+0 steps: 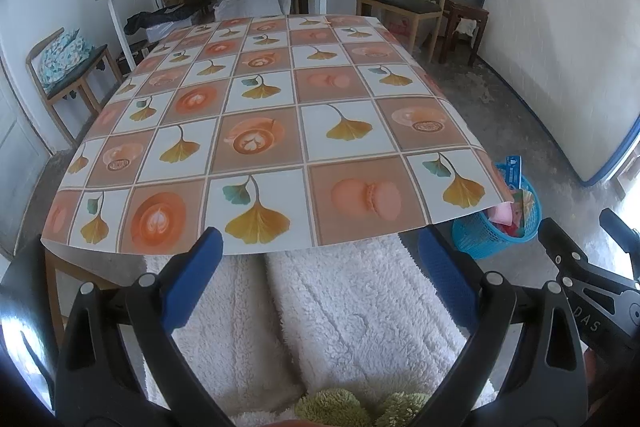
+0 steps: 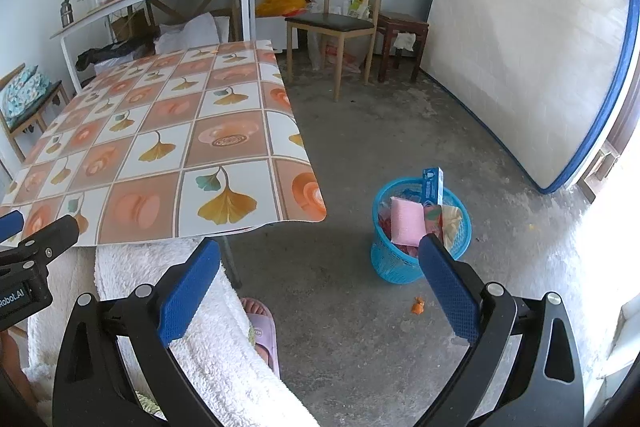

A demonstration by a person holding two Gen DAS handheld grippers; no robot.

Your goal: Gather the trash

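Trash basket on floor, right of bench, already stuffed. Orange scrap on floor just beside basket, ahead of my right hand-held gripper, nearer arm. Both jaws apart, empty; left hand-held gripper faces bare bench.

The worktop hides part of the blue basket; the toothpaste box print is unreadable.

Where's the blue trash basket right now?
The blue trash basket stands on the concrete floor, off the table's right front corner, beyond the right gripper; a small orange scrap lies just before it.
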